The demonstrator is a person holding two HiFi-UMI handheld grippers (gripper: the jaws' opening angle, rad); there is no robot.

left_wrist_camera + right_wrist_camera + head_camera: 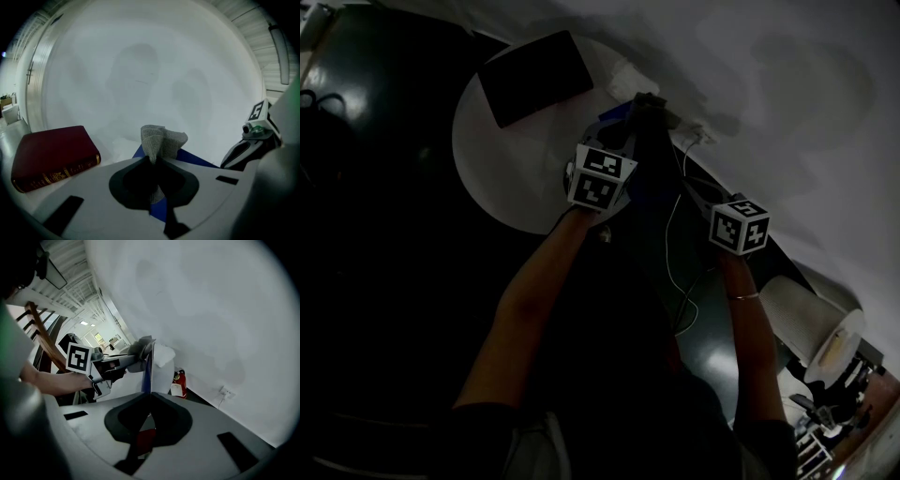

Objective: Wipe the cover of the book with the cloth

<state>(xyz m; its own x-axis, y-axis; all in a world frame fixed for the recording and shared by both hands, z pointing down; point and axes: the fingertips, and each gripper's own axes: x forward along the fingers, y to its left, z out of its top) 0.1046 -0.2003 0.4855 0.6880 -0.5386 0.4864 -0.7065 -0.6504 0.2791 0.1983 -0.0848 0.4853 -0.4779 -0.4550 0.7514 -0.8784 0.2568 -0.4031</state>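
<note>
A dark red book (534, 77) (51, 157) lies shut on the round white table (511, 178), far side. The cloth (654, 192) (161, 140) (146, 366), blue with a grey face, hangs stretched in the air between both grippers, right of the book and apart from it. My left gripper (643, 103) (152, 161) is shut on its bunched grey end near the table's far right rim. My right gripper (698, 195) (149, 397) is shut on the opposite blue edge, off the table to the right. Each gripper shows in the other's view: the left gripper (133, 352), the right gripper (243, 150).
A white wall stands close behind the table, with a socket (703, 134) and a thin white cable (675, 244) hanging down. A red fire extinguisher (178, 378) sits at the wall's foot. A second white round piece (811, 323) stands at lower right. The floor is dark.
</note>
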